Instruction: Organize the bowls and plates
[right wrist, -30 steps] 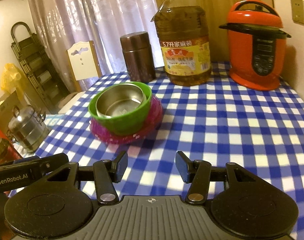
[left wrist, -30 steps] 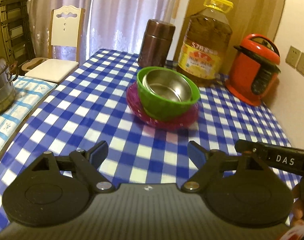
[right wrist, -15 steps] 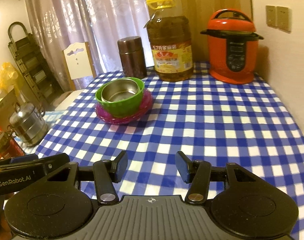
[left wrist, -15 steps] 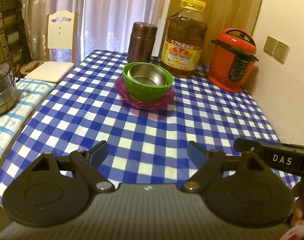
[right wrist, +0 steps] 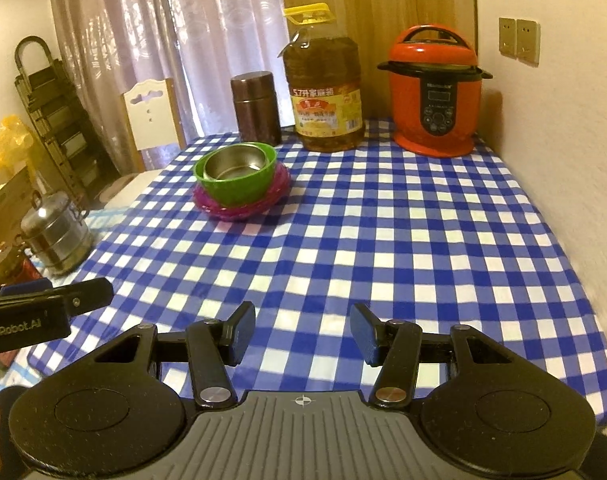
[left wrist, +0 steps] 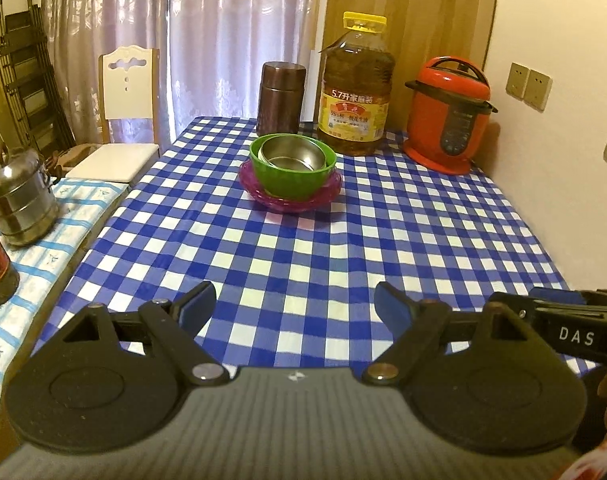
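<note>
A steel bowl [left wrist: 291, 154] sits inside a green bowl [left wrist: 293, 178], which sits on a magenta plate [left wrist: 263, 196] at the far middle of the checked table [left wrist: 303, 264]. The same stack shows in the right wrist view: steel bowl [right wrist: 233, 166], green bowl [right wrist: 239, 188], magenta plate [right wrist: 239, 212]. My left gripper [left wrist: 295, 306] is open and empty above the table's near edge, far back from the stack. My right gripper [right wrist: 302, 334] is open and empty, also near the front edge.
A brown canister [left wrist: 281, 98], a large oil bottle [left wrist: 355, 92] and a red pressure cooker [left wrist: 447, 116] stand along the table's back. A white chair [left wrist: 127, 96] stands at the back left. A steel tiered pot [left wrist: 17, 198] sits on a side surface at left.
Both grippers have pulled back and up from the stacked bowls toward the table's near edge. Their jaws stay open and empty. The stack has not moved.
</note>
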### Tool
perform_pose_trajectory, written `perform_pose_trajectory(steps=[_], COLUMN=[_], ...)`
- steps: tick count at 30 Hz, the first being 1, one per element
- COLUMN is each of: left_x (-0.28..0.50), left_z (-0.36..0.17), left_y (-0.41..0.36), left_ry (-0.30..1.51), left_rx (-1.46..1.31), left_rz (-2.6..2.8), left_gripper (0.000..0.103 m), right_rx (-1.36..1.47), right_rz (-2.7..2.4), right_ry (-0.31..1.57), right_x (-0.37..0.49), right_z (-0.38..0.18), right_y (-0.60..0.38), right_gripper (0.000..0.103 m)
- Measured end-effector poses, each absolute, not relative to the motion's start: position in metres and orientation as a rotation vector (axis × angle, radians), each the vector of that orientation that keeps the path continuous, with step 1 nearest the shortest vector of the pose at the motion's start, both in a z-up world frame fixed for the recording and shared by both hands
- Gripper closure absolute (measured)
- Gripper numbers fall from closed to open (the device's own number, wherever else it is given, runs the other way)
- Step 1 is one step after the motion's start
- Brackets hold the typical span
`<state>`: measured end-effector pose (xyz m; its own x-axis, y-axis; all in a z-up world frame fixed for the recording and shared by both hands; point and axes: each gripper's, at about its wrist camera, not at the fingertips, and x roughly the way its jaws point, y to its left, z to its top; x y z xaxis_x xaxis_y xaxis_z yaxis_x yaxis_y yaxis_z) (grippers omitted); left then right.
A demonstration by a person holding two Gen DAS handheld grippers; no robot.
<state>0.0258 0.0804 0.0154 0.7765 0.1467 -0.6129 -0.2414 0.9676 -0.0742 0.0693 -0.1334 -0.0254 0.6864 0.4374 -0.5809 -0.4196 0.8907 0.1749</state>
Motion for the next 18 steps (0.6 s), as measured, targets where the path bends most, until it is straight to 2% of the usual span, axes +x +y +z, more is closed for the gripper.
perform_pose_trajectory(steps=[18], left_x=[-0.011], left_z=[0.016], left_y=[0.059], left_ry=[0.663], left_rx=[-0.133], left_rz=[0.202], left_gripper=[0.018], right_rx=[-0.051], right_rz=[0.482], right_ry=[0.61], right_x=[0.02], right_z=[-0.015], right_y=[-0.138], right_gripper=[0.05])
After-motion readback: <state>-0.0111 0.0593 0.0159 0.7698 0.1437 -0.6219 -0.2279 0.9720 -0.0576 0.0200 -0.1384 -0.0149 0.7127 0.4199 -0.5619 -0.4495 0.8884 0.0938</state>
